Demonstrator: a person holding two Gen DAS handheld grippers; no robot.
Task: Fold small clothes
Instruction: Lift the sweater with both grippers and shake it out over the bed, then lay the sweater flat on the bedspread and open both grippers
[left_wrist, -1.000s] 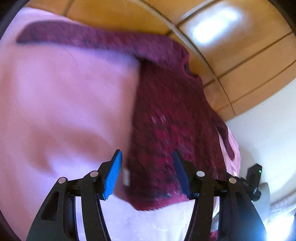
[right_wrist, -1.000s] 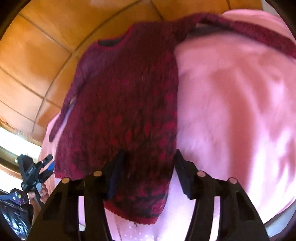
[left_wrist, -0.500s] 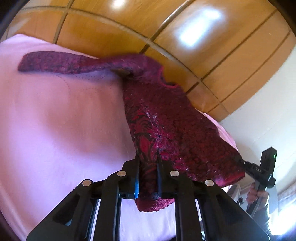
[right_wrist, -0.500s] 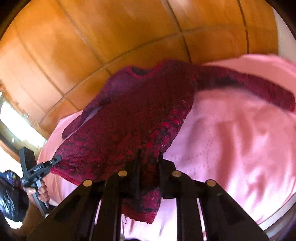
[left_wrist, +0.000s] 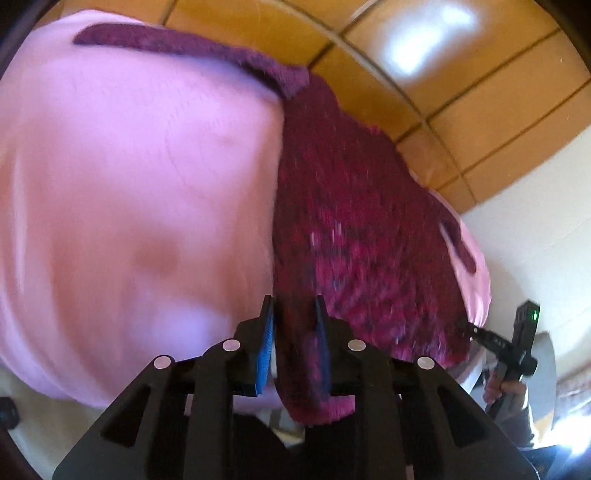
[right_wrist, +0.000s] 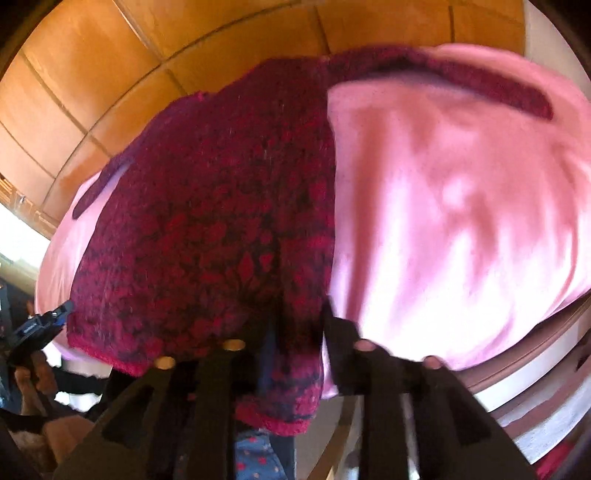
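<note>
Left wrist view: your left hand-held gripper (left_wrist: 293, 332) has just been opening, jaws loosely spread around the maroon knitted sweater's (left_wrist: 354, 229) hem on the pink bedspread (left_wrist: 140, 177); your right hand-held gripper (right_wrist: 297, 336) likewise.

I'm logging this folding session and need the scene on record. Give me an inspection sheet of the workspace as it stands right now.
Surface: pink cloth-covered surface, smooth where bare.
Job's things: dark red patterned knit sweater spread on the pink cloth, one sleeve stretched out sideways, hem hanging over the near edge.
Clutter: blue fabric with red dots below the edge.
Grippers: left gripper and right gripper each straddle a hem fold; their jaws have just been opening, the pads no longer pinching.
Cables: nothing seen.
Surroundings: orange wooden panelling behind, white wall to one side.
</note>
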